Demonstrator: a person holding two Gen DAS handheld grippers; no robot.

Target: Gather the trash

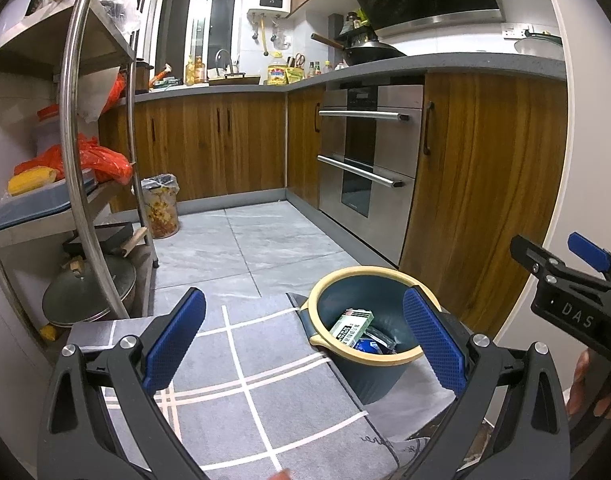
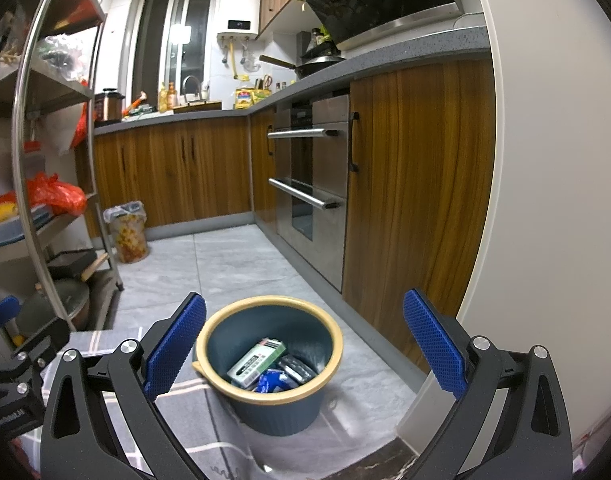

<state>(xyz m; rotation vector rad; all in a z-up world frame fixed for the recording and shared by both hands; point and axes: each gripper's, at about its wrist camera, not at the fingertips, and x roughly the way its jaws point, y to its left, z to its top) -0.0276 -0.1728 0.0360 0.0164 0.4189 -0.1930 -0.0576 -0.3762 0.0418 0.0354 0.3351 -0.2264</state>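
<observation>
A dark blue bin with a tan rim [image 1: 369,376] [image 2: 283,408] stands on the floor at the edge of a grey grid-patterned mat [image 1: 257,392]. Inside lie a green and white box [image 1: 351,326] [image 2: 257,360], a blue wrapper [image 2: 271,382] and a dark packet [image 2: 297,368]. My left gripper [image 1: 305,344] is open and empty, hovering above the mat just left of the bin. My right gripper [image 2: 305,344] is open and empty above the bin; it also shows at the right edge of the left wrist view [image 1: 561,264].
Wooden cabinets [image 1: 477,184] and a steel oven [image 1: 365,160] line the right side. A metal shelf rack [image 1: 77,168] with pots and bags stands at left. A floral lined bin [image 1: 159,208] sits by the far cabinets. Grey tile floor [image 1: 265,240] lies between.
</observation>
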